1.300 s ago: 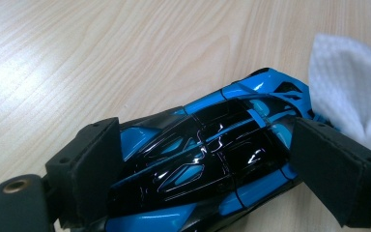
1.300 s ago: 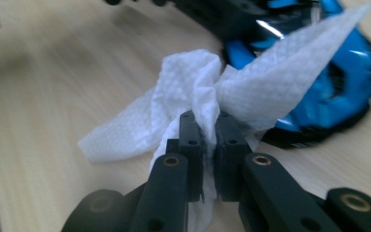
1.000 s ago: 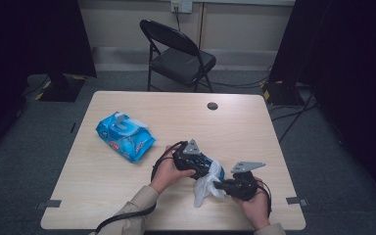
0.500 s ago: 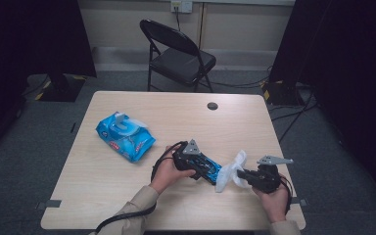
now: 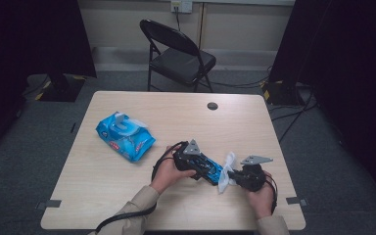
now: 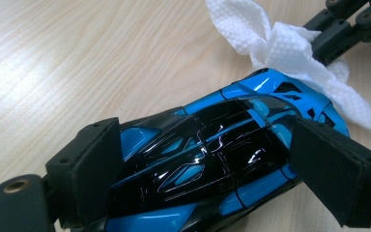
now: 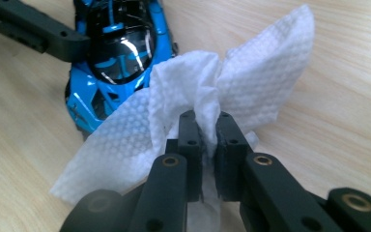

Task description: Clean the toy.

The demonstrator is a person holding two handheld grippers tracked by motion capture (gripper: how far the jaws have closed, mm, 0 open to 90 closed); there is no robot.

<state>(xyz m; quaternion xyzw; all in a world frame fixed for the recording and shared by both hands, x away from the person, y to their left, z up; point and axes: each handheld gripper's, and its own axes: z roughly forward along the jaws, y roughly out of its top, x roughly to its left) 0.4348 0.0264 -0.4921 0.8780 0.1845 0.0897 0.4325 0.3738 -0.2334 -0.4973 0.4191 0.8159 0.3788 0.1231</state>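
Left tongs (image 6: 198, 179) clamp the blue-and-black toy car (image 6: 212, 164) by its sides, low over the tabletop (image 5: 186, 117) near its front edge. Right tongs (image 7: 205, 140) pinch a bunched white wipe (image 7: 207, 106), whose loose fold touches the car's end. A blue wipe pack (image 5: 125, 135) lies well apart to the left, a dark round cap (image 5: 212, 105) sits farther back, and a folding chair (image 5: 178, 54) stands behind. Both hands reach in from the near edge, tongs pointing toward each other.

Right gripper (image 7: 205, 121) jaws pinched tight on a bunched white wipe (image 7: 251, 77), wipe's lower fold draped against the near end of a blue-and-black toy car (image 7: 116, 53), left gripper's black jaw across the car's far left side, pale wooden table (image 7: 348, 111)
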